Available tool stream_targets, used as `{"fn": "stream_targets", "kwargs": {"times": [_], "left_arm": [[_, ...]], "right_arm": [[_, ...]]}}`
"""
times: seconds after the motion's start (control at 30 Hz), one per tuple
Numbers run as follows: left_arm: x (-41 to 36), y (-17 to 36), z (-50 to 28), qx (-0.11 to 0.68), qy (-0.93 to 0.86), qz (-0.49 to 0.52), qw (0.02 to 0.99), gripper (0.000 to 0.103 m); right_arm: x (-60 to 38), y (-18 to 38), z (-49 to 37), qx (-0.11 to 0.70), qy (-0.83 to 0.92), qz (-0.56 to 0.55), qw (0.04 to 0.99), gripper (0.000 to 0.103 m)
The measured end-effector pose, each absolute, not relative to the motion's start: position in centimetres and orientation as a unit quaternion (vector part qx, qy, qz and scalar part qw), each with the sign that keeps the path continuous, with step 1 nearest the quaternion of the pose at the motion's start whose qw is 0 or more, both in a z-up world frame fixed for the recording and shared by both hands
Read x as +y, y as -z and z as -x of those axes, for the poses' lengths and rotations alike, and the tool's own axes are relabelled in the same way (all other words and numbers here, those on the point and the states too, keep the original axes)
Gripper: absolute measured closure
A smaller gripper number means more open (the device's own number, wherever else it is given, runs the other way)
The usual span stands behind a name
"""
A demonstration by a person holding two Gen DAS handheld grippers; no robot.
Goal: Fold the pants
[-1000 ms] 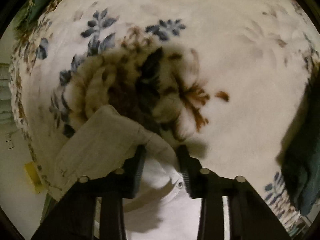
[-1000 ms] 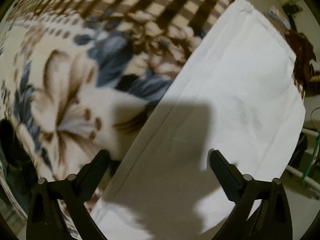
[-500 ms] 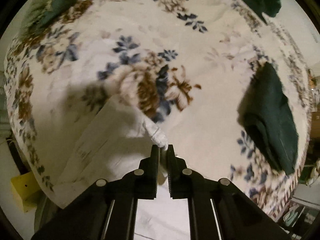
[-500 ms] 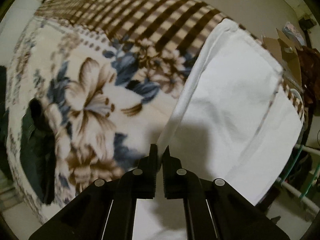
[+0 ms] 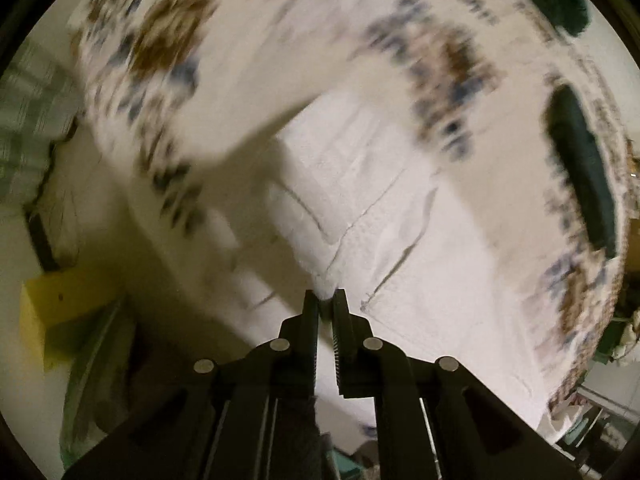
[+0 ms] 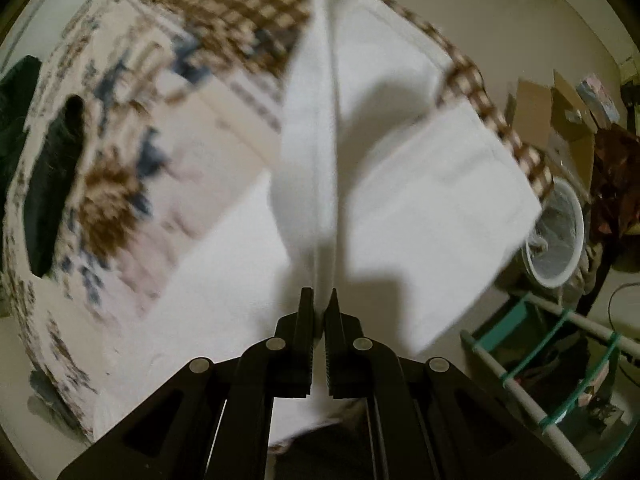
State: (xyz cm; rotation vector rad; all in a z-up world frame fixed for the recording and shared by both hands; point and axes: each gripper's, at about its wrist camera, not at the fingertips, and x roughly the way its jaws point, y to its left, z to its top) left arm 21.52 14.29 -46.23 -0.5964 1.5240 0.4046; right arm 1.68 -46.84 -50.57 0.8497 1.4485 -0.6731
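Note:
White pants (image 5: 372, 216) lie across a floral blanket (image 5: 248, 60) on a bed. My left gripper (image 5: 325, 300) is shut on a bunched edge of the pants near a seam and holds it above the bed. In the right wrist view the pants (image 6: 420, 184) hang as a raised fold, one leg draped over the bed's checkered edge (image 6: 224, 4). My right gripper (image 6: 318, 296) is shut on the pants' long folded edge. Both views are motion-blurred.
Folded dark green garments lie on the blanket at the right (image 5: 580, 168) and at the left in the right wrist view (image 6: 52, 184). A yellow box (image 5: 60, 312) sits below the bed. A white bin (image 6: 556, 236), cardboard (image 6: 560, 112) and a teal-railed rack (image 6: 560, 360) stand on the floor.
Both grippers closed on the pants about half a second ago, and have since lifted the cloth higher off the bed and swung it. The pants now hang between them.

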Motion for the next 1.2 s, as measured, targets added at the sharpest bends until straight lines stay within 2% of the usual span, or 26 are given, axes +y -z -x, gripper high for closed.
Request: {"fn": "stream_targets", "kwargs": {"times": [0.17,0.33,0.5,0.57,0.63,0.77,0.83,0.9,0.97,1.17,1.2], "left_arm": [[15.2,53.2,-18.5,0.696,-0.208,0.273,0.631,0.098],[15.5,54.3,-18.2,0.688,-0.203,0.275,0.640,0.098],[15.7,53.7,-18.0,0.686,-0.205,0.237,0.657,0.098],[15.9,54.1,-18.0,0.688,-0.204,0.231,0.657,0.098],[15.9,53.8,-18.3,0.686,-0.201,0.228,0.661,0.098],[14.6,51.4,-18.8,0.662,-0.182,0.200,0.699,0.097],[13.4,50.2,-19.1,0.647,-0.175,0.189,0.718,0.096],[11.9,49.5,-20.1,0.637,-0.157,0.178,0.733,0.094],[10.3,49.4,-21.1,0.634,-0.138,0.175,0.741,0.087],[4.4,49.9,-23.8,0.642,-0.089,0.164,0.743,0.085],[3.7,49.9,-24.0,0.643,-0.079,0.160,0.745,0.085]], "right_arm": [[-47.0,54.7,1.5,0.644,0.296,-0.363,0.605,0.098],[-46.7,57.3,4.0,0.648,0.298,-0.370,0.595,0.098],[-45.6,57.4,6.6,0.654,0.299,-0.377,0.584,0.098],[-45.5,57.9,6.8,0.658,0.289,-0.380,0.583,0.091],[-46.0,57.9,7.3,0.650,0.275,-0.398,0.586,0.070],[-48.2,54.7,8.1,0.599,0.295,-0.416,0.617,0.057],[-49.5,52.6,7.9,0.568,0.318,-0.409,0.639,0.039],[-50.8,51.5,6.6,0.553,0.331,-0.392,0.657,0.036],[-52.1,51.5,4.5,0.551,0.334,-0.372,0.668,0.034],[-53.6,54.2,-1.8,0.597,0.301,-0.310,0.677,0.032],[-53.5,54.4,-2.3,0.604,0.297,-0.297,0.677,0.041]]}}
